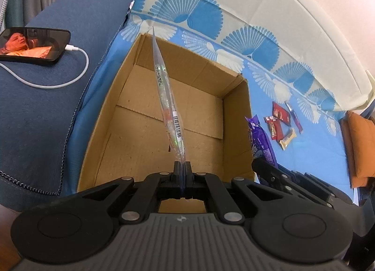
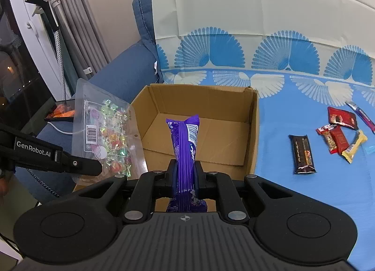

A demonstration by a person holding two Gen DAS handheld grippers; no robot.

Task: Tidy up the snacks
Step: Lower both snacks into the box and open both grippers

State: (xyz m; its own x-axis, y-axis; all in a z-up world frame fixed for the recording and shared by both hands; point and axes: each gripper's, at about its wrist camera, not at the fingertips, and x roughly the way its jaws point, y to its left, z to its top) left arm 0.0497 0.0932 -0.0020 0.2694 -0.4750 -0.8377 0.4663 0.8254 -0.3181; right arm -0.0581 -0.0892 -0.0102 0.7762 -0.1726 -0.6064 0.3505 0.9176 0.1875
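Over the open, plain brown corrugated cardboard box (image 1: 168, 116) on the blue fan-patterned sheet, the left gripper (image 1: 182, 167) is clamped on the edge of a flat, crinkly clear plastic bag of foil-wrapped candies (image 1: 167, 106), while the right gripper (image 2: 185, 172) pinches a glossy purple ribbed snack packet (image 2: 185, 144) upright.

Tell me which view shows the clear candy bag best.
The right wrist view: the clear candy bag faces the camera flat, showing wrapped candies and barcode, pinched by the left gripper. The left wrist view shows it only edge-on, a thin strip over the cardboard box.
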